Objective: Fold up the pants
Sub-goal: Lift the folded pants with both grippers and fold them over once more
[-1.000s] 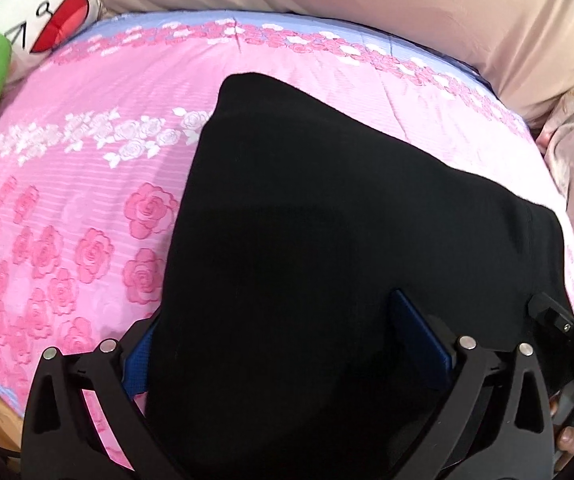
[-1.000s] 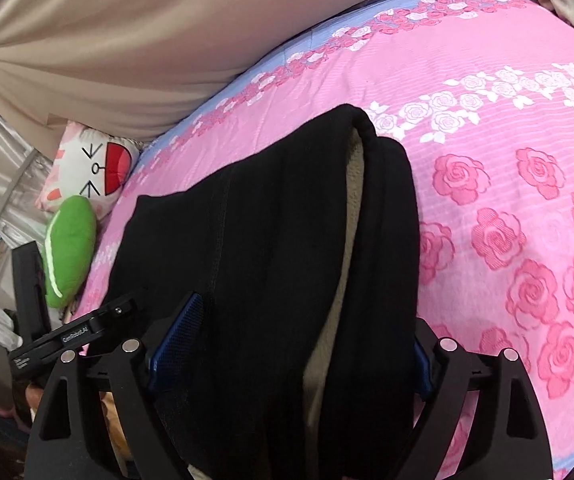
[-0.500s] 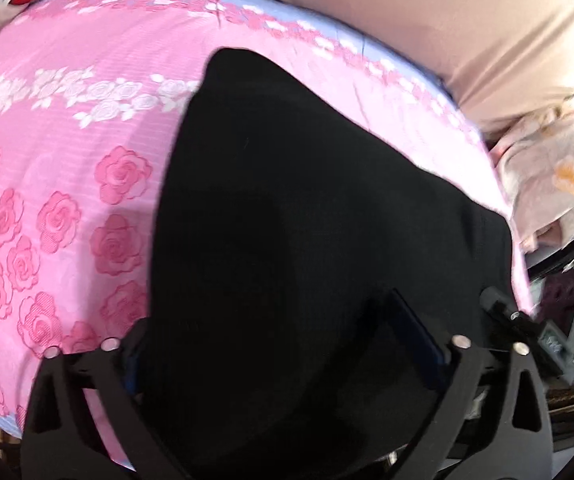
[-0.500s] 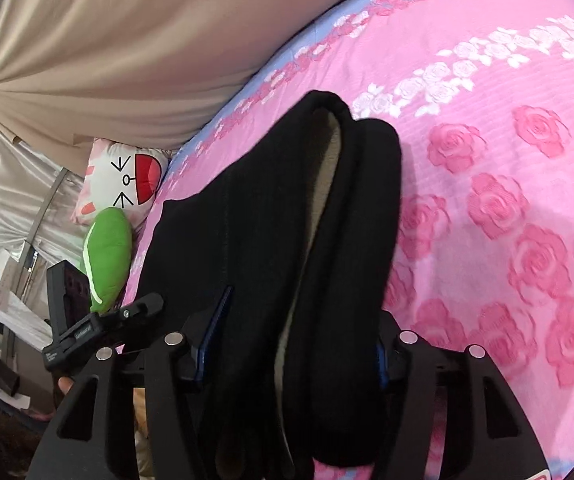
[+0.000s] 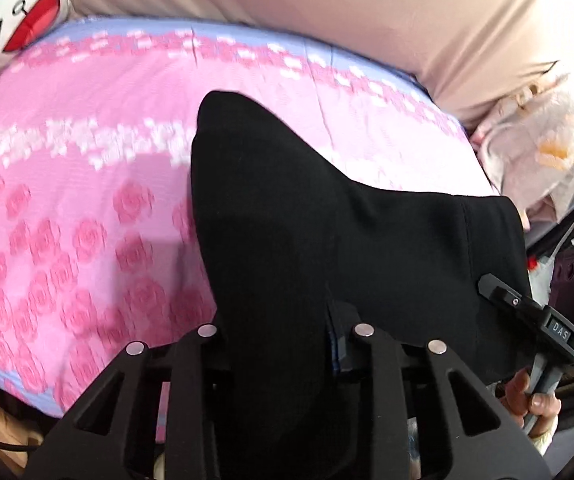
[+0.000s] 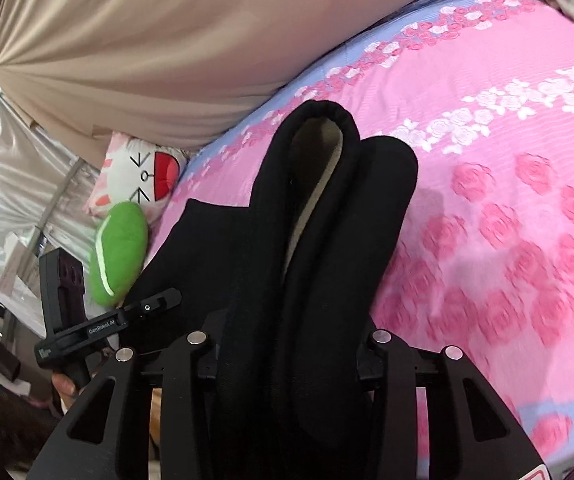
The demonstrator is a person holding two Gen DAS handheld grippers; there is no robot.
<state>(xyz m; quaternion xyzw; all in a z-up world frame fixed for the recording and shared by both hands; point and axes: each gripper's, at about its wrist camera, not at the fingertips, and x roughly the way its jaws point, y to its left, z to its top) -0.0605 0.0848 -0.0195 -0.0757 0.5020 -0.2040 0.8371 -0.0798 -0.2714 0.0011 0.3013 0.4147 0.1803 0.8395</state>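
Note:
The black pants point(image 5: 307, 216) are bunched and lifted above the pink rose bedsheet point(image 5: 87, 184). My left gripper point(image 5: 283, 332) is shut on one end of the pants. My right gripper point(image 6: 291, 340) is shut on the other end, where the folded layers show a beige fleece lining point(image 6: 315, 184). In the left wrist view the right gripper point(image 5: 527, 312) shows at the right, with the hand that holds it. In the right wrist view the left gripper point(image 6: 99, 328) shows at the left. The cloth hides the fingertips of both grippers.
A beige curtain point(image 6: 147, 52) hangs behind the bed. A cat-face pillow point(image 6: 139, 172) and a green plush point(image 6: 119, 256) lie at the bed's head. Crumpled pale bedding point(image 5: 543, 152) lies at the other end. The bedsheet point(image 6: 507, 200) spreads to the right.
Both grippers have closed from wide open onto the pants. They have lifted and gathered the cloth, which lay flat on the bed a second ago.

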